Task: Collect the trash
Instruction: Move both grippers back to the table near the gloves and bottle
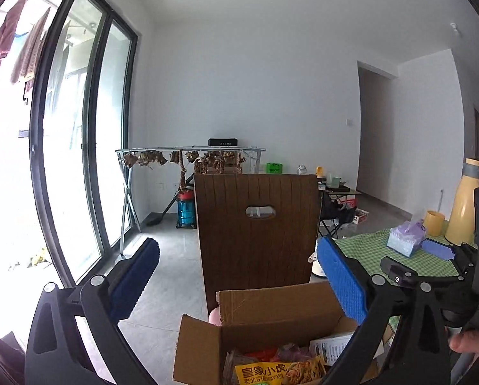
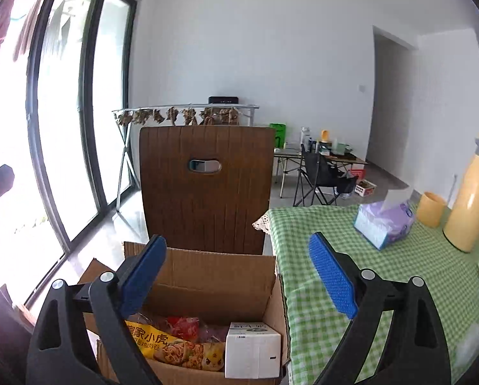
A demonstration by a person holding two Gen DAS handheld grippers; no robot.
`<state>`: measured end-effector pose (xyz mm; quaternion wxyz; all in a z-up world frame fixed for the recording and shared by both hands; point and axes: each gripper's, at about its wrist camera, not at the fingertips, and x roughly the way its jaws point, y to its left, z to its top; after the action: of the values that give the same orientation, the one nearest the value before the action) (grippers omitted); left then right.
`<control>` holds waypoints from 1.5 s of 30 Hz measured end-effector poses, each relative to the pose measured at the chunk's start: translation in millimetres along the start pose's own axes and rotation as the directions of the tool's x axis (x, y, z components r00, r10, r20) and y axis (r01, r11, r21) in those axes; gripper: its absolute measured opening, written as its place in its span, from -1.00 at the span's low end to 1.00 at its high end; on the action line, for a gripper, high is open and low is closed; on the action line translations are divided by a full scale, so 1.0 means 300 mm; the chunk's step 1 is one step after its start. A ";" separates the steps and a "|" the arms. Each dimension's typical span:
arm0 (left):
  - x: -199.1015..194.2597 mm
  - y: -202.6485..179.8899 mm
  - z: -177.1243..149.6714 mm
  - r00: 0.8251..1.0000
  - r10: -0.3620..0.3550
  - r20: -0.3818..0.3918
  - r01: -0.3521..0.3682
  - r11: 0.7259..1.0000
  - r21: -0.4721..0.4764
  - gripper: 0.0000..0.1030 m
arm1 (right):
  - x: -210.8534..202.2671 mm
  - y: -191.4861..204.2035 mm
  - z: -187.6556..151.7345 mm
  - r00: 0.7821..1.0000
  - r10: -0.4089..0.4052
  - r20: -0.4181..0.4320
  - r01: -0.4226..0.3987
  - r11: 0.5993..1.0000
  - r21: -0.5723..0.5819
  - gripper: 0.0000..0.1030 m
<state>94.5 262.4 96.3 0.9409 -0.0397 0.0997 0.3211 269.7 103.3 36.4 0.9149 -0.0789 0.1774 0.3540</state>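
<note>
1. Left wrist view: left claw (image 1: 238, 276) wide apart, nothing between its blue pads (image 1: 340, 276).
2. Just below and ahead of it, an open cardboard box (image 1: 271, 317) with trash inside: a yellow snack bag (image 1: 278, 372), something red (image 1: 260, 354) and a small white box (image 1: 331, 348).
3. Behind the cardboard box, past the claw, a brown chair back (image 1: 255, 224) standing upright.
4. To the right of the claw, a counter with a green checked cloth (image 1: 364, 253), holding a tissue pack (image 1: 404, 240), a yellow cup (image 1: 433, 223) and a tall yellow flask (image 1: 464, 205).
5. Right wrist view: right claw (image 2: 238, 276) also wide apart and holding nothing.
6. Same cardboard box (image 2: 214, 276) straight below, between the pads; yellow snack bag (image 2: 172, 349) lying flat, white box (image 2: 252, 349) to its right, red wrapper (image 2: 183, 325) behind.
7. Counter cloth (image 2: 383, 256) to the right of the claw, touching the box side.
8. Far to the left of the claw, tall glass doors (image 2: 63, 128).
</note>
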 end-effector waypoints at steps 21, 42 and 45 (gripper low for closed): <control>0.010 -0.250 -0.022 0.988 -0.150 -0.026 0.151 0.988 0.042 0.86 | -0.273 -0.228 -0.008 0.977 -0.190 0.092 0.187 0.981 0.042 0.69; -0.008 -1.365 -0.293 0.599 -0.703 -0.383 0.771 0.636 0.038 0.86 | -0.999 -1.079 -0.451 0.668 -0.717 -0.199 0.742 0.618 0.261 0.69; 0.012 -1.497 -0.358 0.557 -0.689 -0.464 0.794 0.606 0.053 0.86 | -0.982 -1.122 -0.484 0.664 -0.710 -0.234 0.747 0.618 0.244 0.69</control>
<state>354.9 -105.4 -4.5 0.9425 -0.0207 0.3025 -0.1404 255.9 -366.5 20.6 0.9676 -0.0153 0.2366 -0.0868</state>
